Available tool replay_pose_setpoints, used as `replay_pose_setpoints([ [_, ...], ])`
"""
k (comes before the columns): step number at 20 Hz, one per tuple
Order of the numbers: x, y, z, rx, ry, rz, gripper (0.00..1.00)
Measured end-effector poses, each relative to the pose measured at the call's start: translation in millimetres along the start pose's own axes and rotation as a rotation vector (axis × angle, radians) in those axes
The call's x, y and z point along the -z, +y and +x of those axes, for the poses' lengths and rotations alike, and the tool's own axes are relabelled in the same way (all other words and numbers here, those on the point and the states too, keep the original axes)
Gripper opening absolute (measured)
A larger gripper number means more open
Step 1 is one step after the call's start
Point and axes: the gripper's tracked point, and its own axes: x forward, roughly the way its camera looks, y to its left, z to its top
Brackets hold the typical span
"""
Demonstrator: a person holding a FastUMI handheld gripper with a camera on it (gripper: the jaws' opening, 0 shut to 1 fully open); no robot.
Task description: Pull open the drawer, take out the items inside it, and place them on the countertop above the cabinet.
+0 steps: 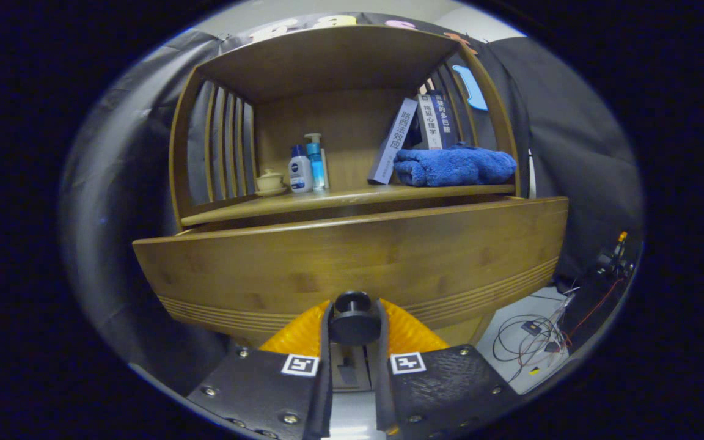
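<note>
At the bottom centre of the frame, the gripper (354, 327) was clamped on the drawer (352, 263) knob (353, 318). A straight, level pull, grip firm, would slide it open cleanly.

Black cloth wall (572, 140) behind wooden shelf unit (327, 61); cables (529, 342) on pale floor (514, 318).

My tongs (354, 324) are clamped on the round dark knob (352, 318) low on the wooden drawer (352, 263) front. The drawer stands pulled out a little below the desk (352, 197).
</note>
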Motion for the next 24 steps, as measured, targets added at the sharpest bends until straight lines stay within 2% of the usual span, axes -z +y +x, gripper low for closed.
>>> replay_pose_setpoints([
  [4,14,-4,-39,0.017,0.009,0.045,0.29],
  [6,20,-1,-53,0.014,0.001,0.027,0.28],
  [8,24,-2,-58,0.017,0.021,-0.01,0.28],
  [11,23,1,-58,0.004,0.034,0.016,0.28],
  [14,36,-3,-62,-0.003,0.134,-0.009,0.56],
  [19,-14,-20,-78,0.041,0.137,0.033,1.0],
  [24,-79,-45,-86,0.046,0.159,-0.007,1.0],
])
